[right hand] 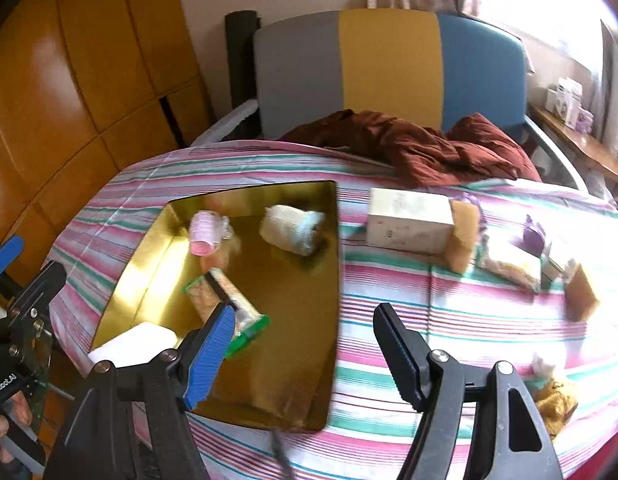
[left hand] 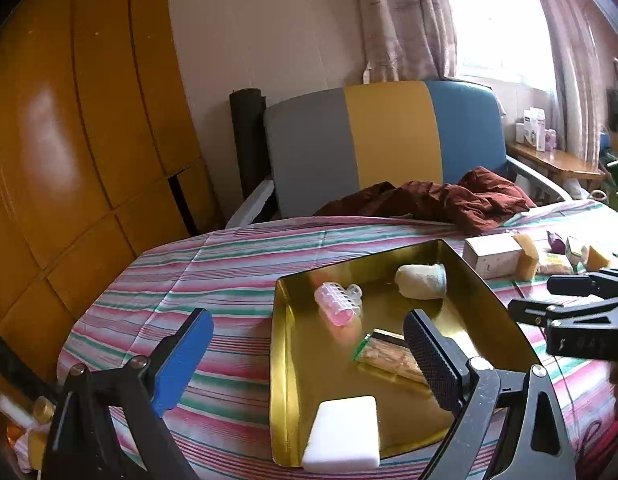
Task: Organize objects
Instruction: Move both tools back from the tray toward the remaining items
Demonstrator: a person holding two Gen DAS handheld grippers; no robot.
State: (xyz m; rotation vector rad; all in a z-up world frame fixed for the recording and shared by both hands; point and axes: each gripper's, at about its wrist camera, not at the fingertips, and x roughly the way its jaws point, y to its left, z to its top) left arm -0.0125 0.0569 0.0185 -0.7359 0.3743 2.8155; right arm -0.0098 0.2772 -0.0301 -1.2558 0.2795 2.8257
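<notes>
Ahead of our spread, empty left gripper [left hand: 309,354] the tray [left hand: 485,292] holds a roller [left hand: 337,304], while only our spread right gripper [right hand: 303,346] sees a yellow toy [right hand: 557,400] beside it.

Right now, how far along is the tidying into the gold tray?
Done: the gold tray already holds a pink hair roller, a rolled white cloth, a green-edged packet and a white block. In hand: nothing; the left gripper and right gripper are both open and empty. Left: the white box, the sponges and other small items are on the striped cloth.
</notes>
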